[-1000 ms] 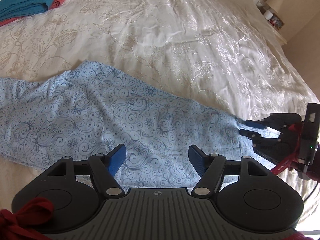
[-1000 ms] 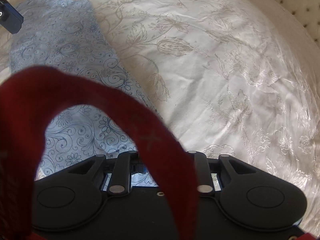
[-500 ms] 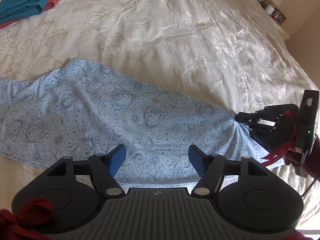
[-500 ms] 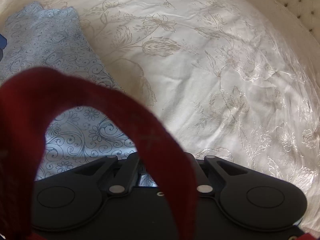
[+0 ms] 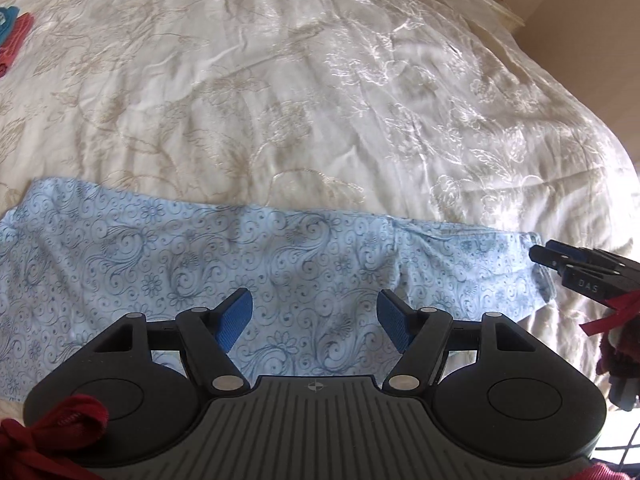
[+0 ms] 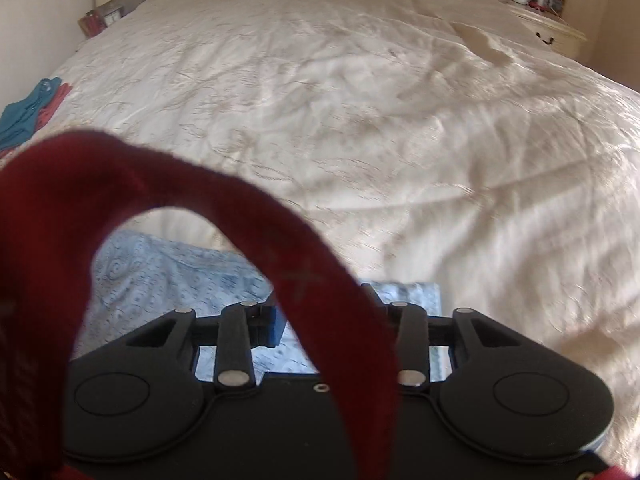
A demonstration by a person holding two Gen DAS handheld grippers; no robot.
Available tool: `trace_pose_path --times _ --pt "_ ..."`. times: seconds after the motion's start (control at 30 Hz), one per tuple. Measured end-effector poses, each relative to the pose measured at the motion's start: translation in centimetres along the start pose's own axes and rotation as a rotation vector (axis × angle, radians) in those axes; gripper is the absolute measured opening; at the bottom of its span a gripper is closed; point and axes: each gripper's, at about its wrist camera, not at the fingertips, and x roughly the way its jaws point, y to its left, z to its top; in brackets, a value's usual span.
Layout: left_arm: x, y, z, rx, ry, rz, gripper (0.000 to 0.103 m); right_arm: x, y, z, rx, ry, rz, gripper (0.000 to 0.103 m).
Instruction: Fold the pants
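Observation:
Light blue pants (image 5: 248,256) with a dark swirl print lie stretched flat across the cream bedspread (image 5: 320,92). My left gripper (image 5: 314,318) is open and empty, hovering just above the middle of the pants. My right gripper (image 5: 550,264) shows at the right edge of the left wrist view, its fingers together at the pants' right end. In the right wrist view a red strap (image 6: 224,216) hides most of the right gripper (image 6: 324,316); the blue pants (image 6: 160,268) lie under its fingers.
Folded teal and coral clothes (image 5: 12,36) lie at the far left of the bed, also in the right wrist view (image 6: 28,112). A nightstand (image 6: 548,24) with small items stands at the back right. The bed's edge drops away on the right.
The right gripper shut on the pants' end and pulled it right, and the cloth now lies straighter. The right camera tilted up and the left view shifted right.

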Motion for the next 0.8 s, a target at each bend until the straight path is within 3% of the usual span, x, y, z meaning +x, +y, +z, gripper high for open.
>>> trace_pose_path --times 0.17,0.6,0.7,0.8 --pt "1.2 -1.8 0.3 0.018 0.013 -0.019 0.067 0.4 -2.7 -0.8 -0.015 0.041 -0.025 0.049" --pt "1.8 -2.3 -0.7 0.005 0.062 0.023 0.067 3.2 -4.9 -1.1 -0.018 0.086 0.083 0.049" --pt "2.1 -2.3 -0.7 0.006 0.071 0.033 0.067 3.3 -5.3 -0.9 0.007 0.106 0.121 0.016" --pt "2.4 -2.5 -0.5 0.012 0.075 0.035 0.067 2.8 -4.4 -0.6 -0.038 0.105 0.142 0.014"
